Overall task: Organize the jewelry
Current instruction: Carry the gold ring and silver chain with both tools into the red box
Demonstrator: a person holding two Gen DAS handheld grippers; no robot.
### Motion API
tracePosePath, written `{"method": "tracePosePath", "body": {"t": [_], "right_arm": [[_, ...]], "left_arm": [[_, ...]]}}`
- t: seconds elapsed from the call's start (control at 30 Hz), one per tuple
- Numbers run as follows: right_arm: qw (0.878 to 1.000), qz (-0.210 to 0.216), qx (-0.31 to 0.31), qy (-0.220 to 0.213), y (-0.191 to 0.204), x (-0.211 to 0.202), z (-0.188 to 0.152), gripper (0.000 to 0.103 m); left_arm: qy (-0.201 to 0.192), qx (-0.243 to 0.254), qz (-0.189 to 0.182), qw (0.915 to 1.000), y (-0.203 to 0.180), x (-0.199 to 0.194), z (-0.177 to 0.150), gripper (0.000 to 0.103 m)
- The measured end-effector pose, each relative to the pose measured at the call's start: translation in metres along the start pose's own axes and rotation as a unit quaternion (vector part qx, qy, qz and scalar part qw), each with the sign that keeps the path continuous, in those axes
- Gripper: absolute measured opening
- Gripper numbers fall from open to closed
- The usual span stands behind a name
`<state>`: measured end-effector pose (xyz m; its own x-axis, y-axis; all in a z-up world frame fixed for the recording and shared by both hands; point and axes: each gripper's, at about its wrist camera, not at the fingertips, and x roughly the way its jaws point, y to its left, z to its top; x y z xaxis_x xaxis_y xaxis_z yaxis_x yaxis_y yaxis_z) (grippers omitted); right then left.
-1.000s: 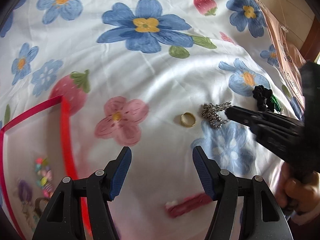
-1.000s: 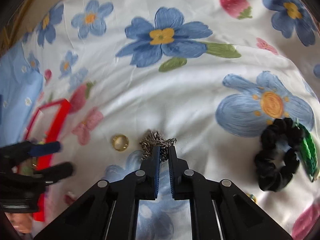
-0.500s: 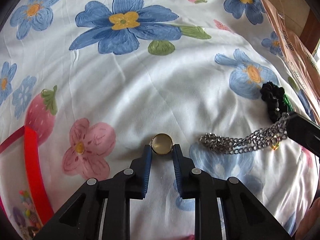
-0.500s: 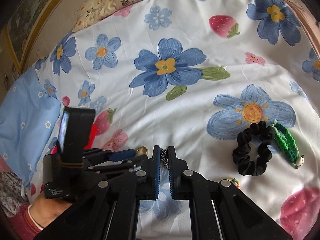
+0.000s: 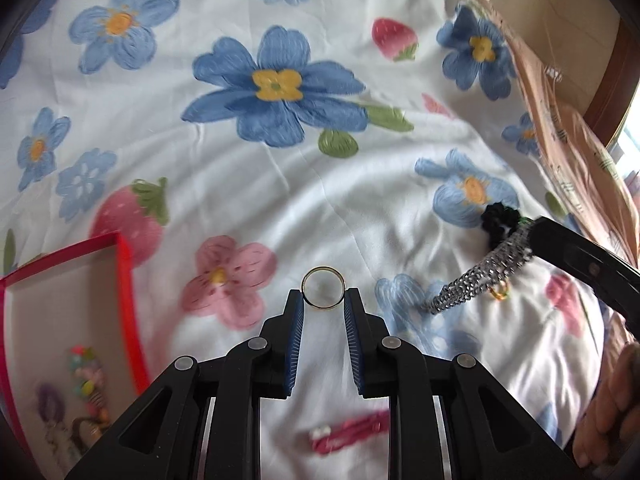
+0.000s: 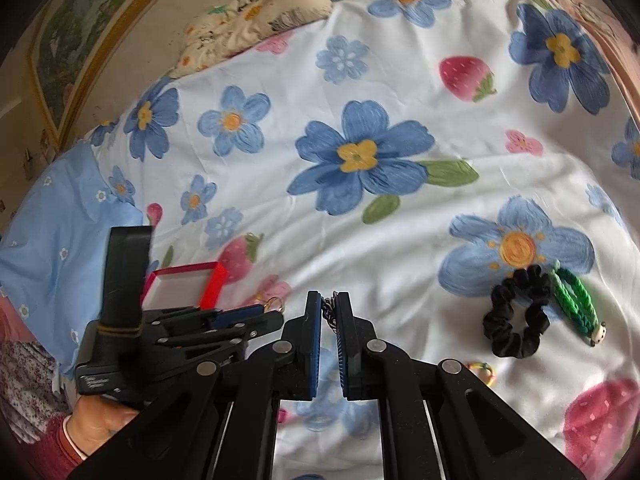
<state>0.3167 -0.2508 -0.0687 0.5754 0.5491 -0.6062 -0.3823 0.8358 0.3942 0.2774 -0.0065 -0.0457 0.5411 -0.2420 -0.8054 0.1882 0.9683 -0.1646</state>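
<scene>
Left gripper (image 5: 323, 306): I pinch the gold ring (image 5: 323, 288). Right gripper (image 6: 328, 308): nearly closed on the silver chain (image 5: 480, 276), mostly hidden between its pads. Red box (image 5: 124, 292) contents blurred.

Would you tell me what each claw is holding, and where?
Left claw pinches the gold ring across its outer rim; right claw grips the silver chain at one end.

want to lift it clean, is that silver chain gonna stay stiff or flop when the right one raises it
Probably floppy: the chain is made of small links and already sags from the right gripper down to the sheet. The loose end will likely swing or drag. It looks light, though it could slip through the narrow jaws, which pinch only a few links.
</scene>
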Motion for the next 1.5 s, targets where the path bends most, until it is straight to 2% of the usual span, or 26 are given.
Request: {"method": "tracePosePath", "body": {"t": [0.27,0.67,1.07,1.5], "right_arm": [[0.999,0.023,-0.024,-0.014,0.039,-0.005,0.011,0.006],[0.996,0.07,-0.058,-0.01,0.104,0.014,0.014,0.007],[0.99,0.107,-0.095,0.005,0.165,0.04,0.02,0.007],[0.983,0.139,-0.119,0.028,0.217,0.09,0.024,0.007]], "left_arm": [[-0.033,-0.027,-0.003,0.9991,0.034,-0.07,-0.025,0.02],[-0.062,-0.088,0.035,0.9936,0.098,-0.139,-0.065,0.02],[-0.061,-0.125,0.067,0.9879,0.14,-0.159,-0.082,0.02],[-0.04,-0.146,0.092,0.9841,0.189,-0.133,-0.069,0.02]]}}
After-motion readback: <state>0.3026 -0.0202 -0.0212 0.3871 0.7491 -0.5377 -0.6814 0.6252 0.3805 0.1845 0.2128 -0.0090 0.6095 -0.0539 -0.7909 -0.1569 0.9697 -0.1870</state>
